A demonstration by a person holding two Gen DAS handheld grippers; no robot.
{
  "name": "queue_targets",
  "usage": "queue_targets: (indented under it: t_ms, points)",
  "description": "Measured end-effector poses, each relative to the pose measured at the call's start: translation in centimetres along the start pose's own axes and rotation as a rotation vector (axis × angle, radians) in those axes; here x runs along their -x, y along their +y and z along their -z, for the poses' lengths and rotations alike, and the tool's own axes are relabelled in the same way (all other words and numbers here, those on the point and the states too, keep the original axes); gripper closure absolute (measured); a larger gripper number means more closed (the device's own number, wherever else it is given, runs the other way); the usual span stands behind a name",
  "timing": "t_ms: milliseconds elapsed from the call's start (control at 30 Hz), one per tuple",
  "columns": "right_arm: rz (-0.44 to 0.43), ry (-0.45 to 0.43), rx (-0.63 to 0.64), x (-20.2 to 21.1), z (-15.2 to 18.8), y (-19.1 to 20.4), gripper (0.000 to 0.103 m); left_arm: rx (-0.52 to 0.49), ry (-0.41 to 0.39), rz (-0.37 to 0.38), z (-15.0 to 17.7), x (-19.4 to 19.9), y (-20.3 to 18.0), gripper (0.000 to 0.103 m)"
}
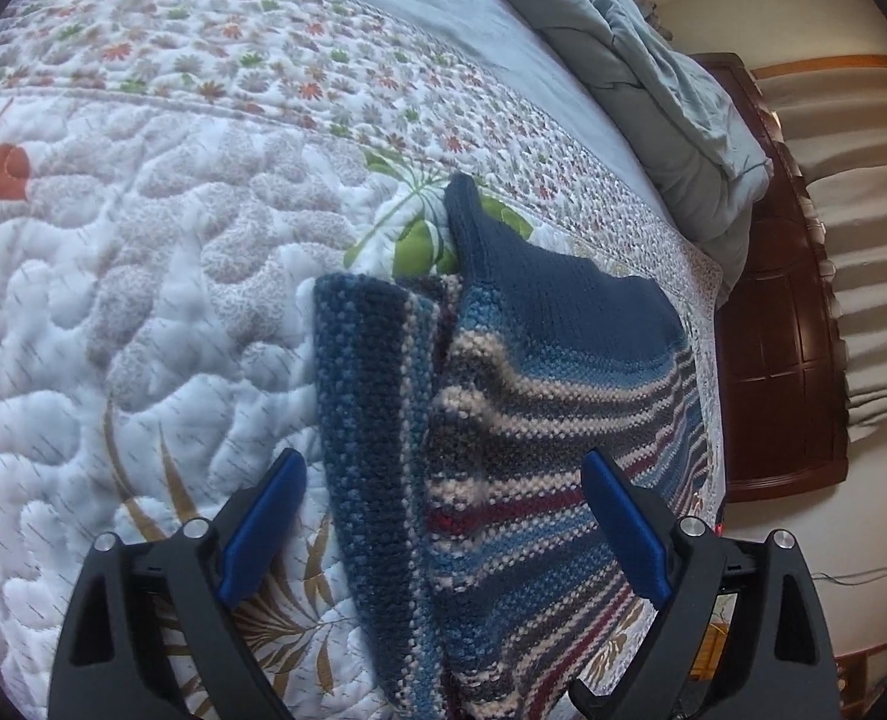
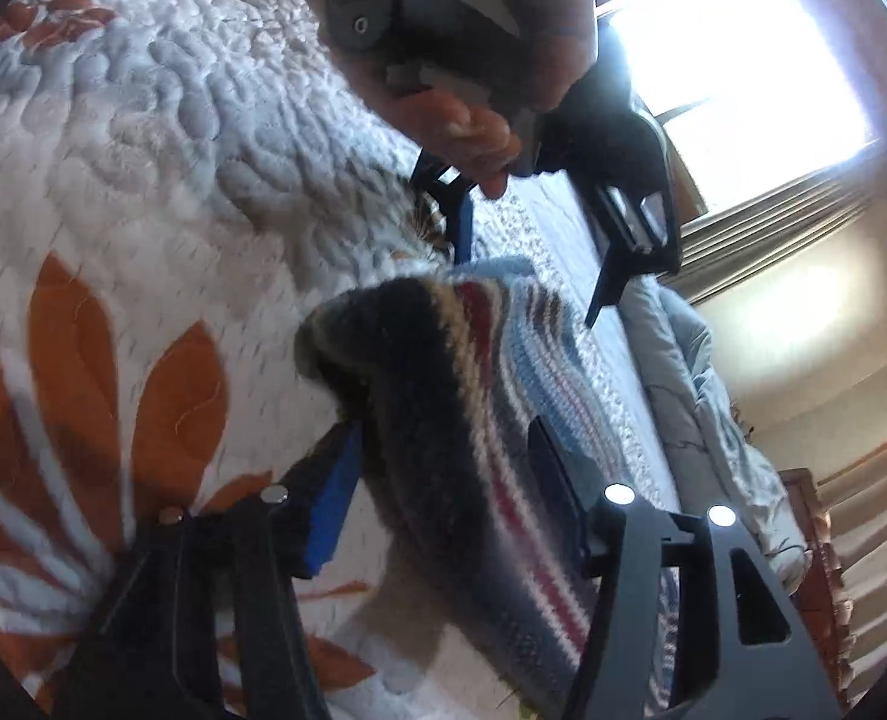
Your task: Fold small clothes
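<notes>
A small striped knit garment (image 1: 503,420), blue, cream and dark red with a plain navy part, lies bunched on the floral quilt (image 1: 143,300). My left gripper (image 1: 443,516) is open with its blue pads on either side of the knit, which runs between the jaws. In the right wrist view the same knit (image 2: 473,420) drapes between the open jaws of my right gripper (image 2: 449,468); I cannot tell whether it rests on a finger. The left gripper (image 2: 533,252) and the hand holding it show beyond the knit.
A folded grey-blue duvet (image 1: 653,78) lies at the far side of the bed. A dark wooden headboard (image 1: 779,324) and curtains (image 1: 863,240) stand to the right. A bright window (image 2: 743,72) is behind.
</notes>
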State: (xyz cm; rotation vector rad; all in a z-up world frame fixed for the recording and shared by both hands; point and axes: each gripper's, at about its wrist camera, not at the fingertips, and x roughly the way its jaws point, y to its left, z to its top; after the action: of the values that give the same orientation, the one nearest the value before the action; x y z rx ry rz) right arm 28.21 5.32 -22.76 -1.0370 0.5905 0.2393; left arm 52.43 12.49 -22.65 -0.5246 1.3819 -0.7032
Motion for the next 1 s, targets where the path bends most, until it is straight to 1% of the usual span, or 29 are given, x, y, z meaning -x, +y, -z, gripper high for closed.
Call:
queue_targets:
  t_ms: [67,200,300,367,400,433,500,567,633,667,700,733,767,800,833,867,1000]
  points:
    - [0.002,0.008,0.001,-0.9,-1.0,0.2,0.045,0.012,0.007,0.001,-0.3,-0.3,0.0,0.009]
    - [0.032,0.035,0.051,-3.1,-2.7,0.4,0.045,0.023,0.032,-0.004,-1.2,-0.8,0.0,0.008]
    - [0.04,0.041,0.081,-2.3,-2.9,0.9,0.045,0.035,0.019,0.002,-1.6,-0.6,0.3,0.008]
    - [0.038,0.012,0.101,-1.0,-2.5,1.7,0.045,0.042,0.024,0.008,-2.1,-0.7,0.6,0.008]
    - [0.049,0.005,0.103,-0.8,-2.3,1.8,0.043,0.044,0.033,0.008,-2.2,-0.8,0.7,0.007]
    - [0.043,0.014,0.089,-1.1,-2.2,1.5,0.04,0.047,0.042,0.009,-2.3,-1.0,0.7,0.006]
    - [0.052,0.031,0.056,-2.3,-2.5,0.6,0.03,0.043,0.052,0.001,-2.4,-1.1,0.6,0.004]
    - [0.041,0.042,0.033,-3.4,-2.9,-0.1,0.029,0.038,0.064,-0.018,-2.6,-1.4,0.2,0.005]
    - [0.009,0.053,-0.001,-4.2,-3.2,-0.9,0.032,0.029,0.077,-0.037,-2.7,-1.6,-0.1,0.007]
    - [-0.021,0.058,-0.018,-4.3,-3.2,-1.3,0.052,0.019,0.076,-0.049,-2.7,-1.5,-0.3,0.021]
    - [-0.054,0.071,-0.031,-4.4,-3.2,-1.5,0.068,0.017,0.077,-0.048,-2.8,-1.4,-0.3,0.047]
    - [-0.06,0.074,-0.037,-4.4,-3.1,-1.5,0.068,0.031,0.079,-0.046,-2.8,-1.3,-0.2,0.054]
    - [-0.07,0.066,-0.047,-4.2,-2.9,-1.5,0.072,0.04,0.074,-0.048,-2.9,-1.1,-0.2,0.06]
    - [-0.081,0.061,-0.06,-3.9,-2.7,-1.7,0.076,0.039,0.072,-0.056,-2.9,-1.0,-0.4,0.066]
    - [-0.09,0.054,-0.074,-3.5,-2.5,-2.0,0.077,0.041,0.065,-0.058,-3.0,-0.7,-0.6,0.068]
    - [-0.096,0.045,-0.091,-3.0,-2.4,-2.4,0.079,0.04,0.06,-0.06,-2.9,-0.5,-0.7,0.072]
    - [-0.107,0.007,-0.155,-1.6,-2.3,-4.6,0.083,0.025,0.03,-0.071,-3.1,1.0,-2.9,0.078]
